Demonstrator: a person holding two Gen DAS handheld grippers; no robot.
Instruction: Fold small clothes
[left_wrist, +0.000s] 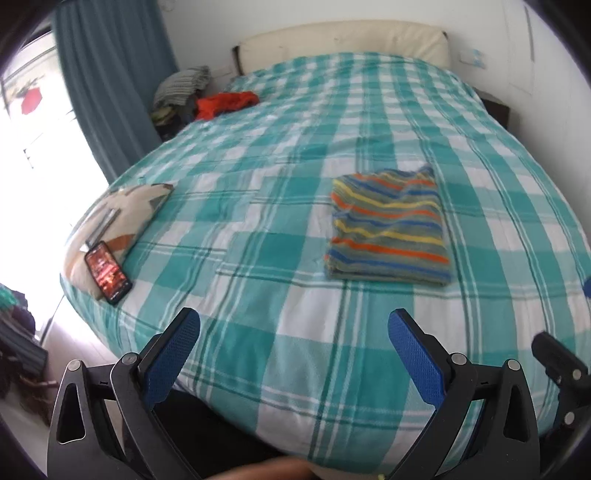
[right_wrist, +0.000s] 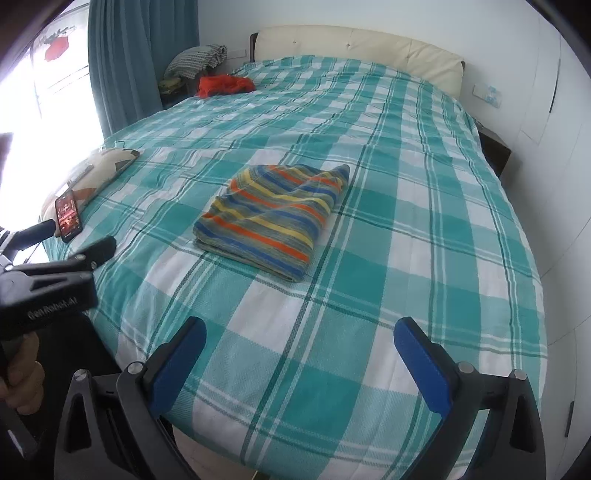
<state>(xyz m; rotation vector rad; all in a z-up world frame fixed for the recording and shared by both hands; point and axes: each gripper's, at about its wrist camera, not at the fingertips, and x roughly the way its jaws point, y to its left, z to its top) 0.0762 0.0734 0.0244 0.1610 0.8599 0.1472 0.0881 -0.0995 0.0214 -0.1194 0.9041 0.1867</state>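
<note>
A small striped garment (left_wrist: 388, 225) in grey, orange, yellow and blue lies folded into a flat rectangle on the teal checked bedspread (left_wrist: 280, 155). It also shows in the right wrist view (right_wrist: 273, 218), mid-bed. My left gripper (left_wrist: 293, 325) is open and empty, held over the bed's near edge, well short of the garment. My right gripper (right_wrist: 299, 330) is open and empty, also above the near edge, apart from the garment. The left gripper's body (right_wrist: 55, 273) shows at the left of the right wrist view.
A phone (left_wrist: 108, 272) lies on a patterned cushion (left_wrist: 125, 210) at the bed's left edge. An orange-red garment (left_wrist: 227, 103) lies at the far left corner beside a pile of clothes (left_wrist: 181, 88). A cream headboard (right_wrist: 358, 48) stands at the back, curtains (right_wrist: 125, 62) at left.
</note>
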